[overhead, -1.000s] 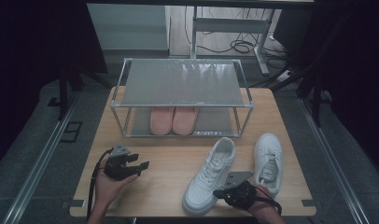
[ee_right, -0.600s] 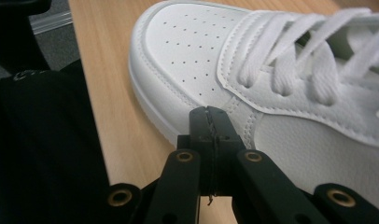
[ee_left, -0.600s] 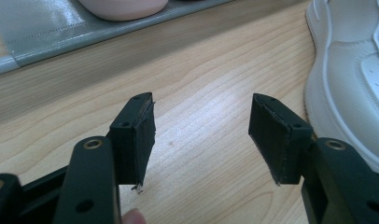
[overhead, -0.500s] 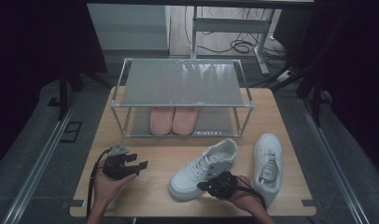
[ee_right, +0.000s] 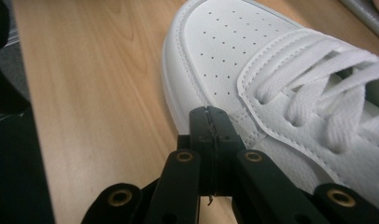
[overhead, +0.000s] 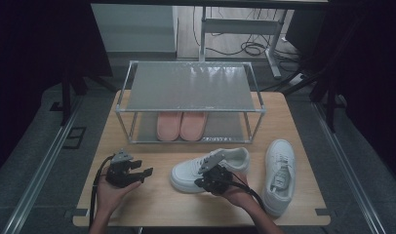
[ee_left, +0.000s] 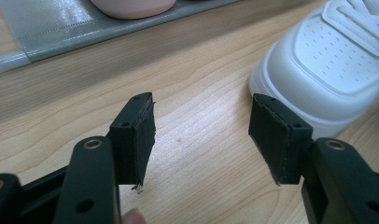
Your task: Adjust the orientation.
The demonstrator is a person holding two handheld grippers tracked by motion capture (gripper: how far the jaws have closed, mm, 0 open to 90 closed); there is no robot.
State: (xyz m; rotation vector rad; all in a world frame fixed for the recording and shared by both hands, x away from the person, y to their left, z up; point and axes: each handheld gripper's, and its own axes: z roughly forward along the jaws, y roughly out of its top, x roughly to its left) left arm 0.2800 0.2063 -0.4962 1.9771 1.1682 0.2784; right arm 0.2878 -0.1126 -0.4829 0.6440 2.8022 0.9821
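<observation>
L gripper (overhead: 146, 172): jaws apart, held low in L hand | R gripper (overhead: 200, 184): jaws pressed together, nothing between, R hand low

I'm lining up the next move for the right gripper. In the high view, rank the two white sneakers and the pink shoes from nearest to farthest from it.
From the right gripper:
1. Turned white sneaker, right at its fingers.
2. Upright white sneaker, off to the right near the table edge.
3. Pink shoes, at the back on the rack's lower shelf.
</observation>
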